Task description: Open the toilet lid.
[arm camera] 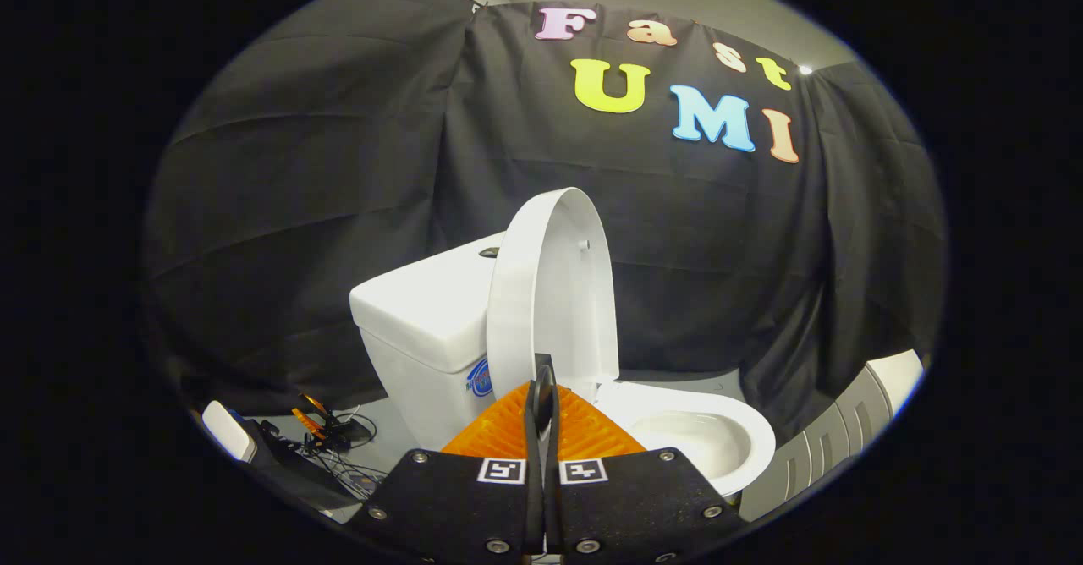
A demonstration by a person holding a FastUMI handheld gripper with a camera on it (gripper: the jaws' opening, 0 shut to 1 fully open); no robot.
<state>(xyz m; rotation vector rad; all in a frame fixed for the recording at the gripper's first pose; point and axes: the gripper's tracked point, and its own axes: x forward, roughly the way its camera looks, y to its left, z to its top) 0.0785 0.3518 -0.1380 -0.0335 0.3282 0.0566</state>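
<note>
A white toilet stands ahead of me on the floor. Its lid (554, 282) is raised upright and leans back against the white tank (423, 311). The seat and bowl (702, 434) lie exposed, beyond my fingers and to their right. My gripper (542, 396) is shut, its two fingers pressed together with nothing between them. The fingertips sit just in front of the lid's lower edge, and I cannot tell whether they touch it.
Black cloth walls close in the booth behind the toilet. On the floor left of the tank lie cables and small devices (326, 438), and a white box (228, 430). A grey ribbed panel (833, 442) stands to the right of the bowl.
</note>
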